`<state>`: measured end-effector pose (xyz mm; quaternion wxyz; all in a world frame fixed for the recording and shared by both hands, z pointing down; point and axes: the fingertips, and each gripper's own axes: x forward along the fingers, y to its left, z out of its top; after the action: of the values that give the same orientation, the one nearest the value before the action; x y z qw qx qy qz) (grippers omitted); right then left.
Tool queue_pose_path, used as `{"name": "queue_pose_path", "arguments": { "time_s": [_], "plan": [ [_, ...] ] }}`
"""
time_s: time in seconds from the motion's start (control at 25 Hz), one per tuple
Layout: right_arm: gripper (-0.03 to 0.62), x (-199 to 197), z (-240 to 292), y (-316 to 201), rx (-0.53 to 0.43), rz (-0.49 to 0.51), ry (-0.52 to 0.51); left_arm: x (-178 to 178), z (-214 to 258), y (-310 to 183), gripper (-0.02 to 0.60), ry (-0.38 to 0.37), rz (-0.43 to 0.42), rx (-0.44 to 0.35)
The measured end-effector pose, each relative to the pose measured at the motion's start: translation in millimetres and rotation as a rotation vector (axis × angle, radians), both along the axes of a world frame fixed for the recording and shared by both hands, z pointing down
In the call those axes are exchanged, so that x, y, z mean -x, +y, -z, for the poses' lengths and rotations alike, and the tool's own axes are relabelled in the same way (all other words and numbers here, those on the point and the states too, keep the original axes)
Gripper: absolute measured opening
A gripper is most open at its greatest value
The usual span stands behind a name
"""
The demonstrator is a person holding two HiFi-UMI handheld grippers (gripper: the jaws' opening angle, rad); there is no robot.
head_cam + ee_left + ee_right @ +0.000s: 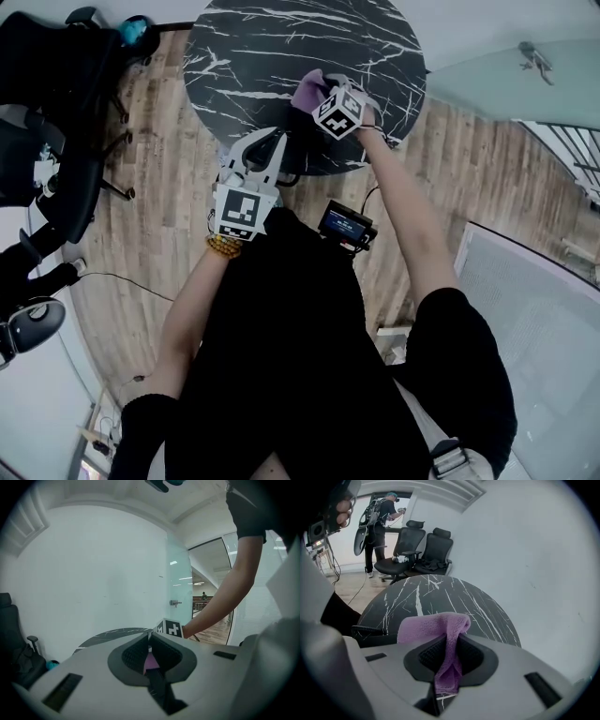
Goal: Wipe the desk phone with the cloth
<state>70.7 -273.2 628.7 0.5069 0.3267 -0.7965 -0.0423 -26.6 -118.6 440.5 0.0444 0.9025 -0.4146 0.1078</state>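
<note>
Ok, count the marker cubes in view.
2. One marker cube is on the left gripper, near the edge of the marble table; the other cube is on the right gripper, over the tabletop.

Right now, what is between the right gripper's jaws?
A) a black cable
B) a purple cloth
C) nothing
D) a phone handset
B: in the right gripper view the right gripper has its jaws closed on the purple cloth, which folds over them above the black marble table.
</note>
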Motion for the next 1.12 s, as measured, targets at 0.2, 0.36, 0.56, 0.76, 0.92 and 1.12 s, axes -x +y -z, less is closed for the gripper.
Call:
{"name": "queue_pose_path", "arguments": {
  "time_s": [0.2,0.36,0.56,0.76,0.92,1.12],
  "plan": [
    [0.067,1,-3,-2,-0.026,0.006,0.008,-1,-1,4,0.029,0.007,-0.005,0.000],
    [0.067,0,-4,-1,-0.038,0.013,0.004,-4,-1,7,0.029,0.011,-0.010,-0.002],
    [0.066,-1,-4,0,-0.047,0.011,-0.017,-6,-1,7,0.029,0.020,-0.004,0.000],
    [0.063,-1,-6,-1,-0.042,-0.002,-0.040,-5,-4,7,0.029,0.016,0.001,0.006],
    [0.061,-1,-5,-1,-0.047,-0.012,-0.052,-9,-3,8,0.031,0.015,-0.002,0.006],
    [0.061,-2,-5,0,-0.056,-0.026,-0.066,-11,-3,8,0.029,0.010,-0.004,0.006]
  ]
}}
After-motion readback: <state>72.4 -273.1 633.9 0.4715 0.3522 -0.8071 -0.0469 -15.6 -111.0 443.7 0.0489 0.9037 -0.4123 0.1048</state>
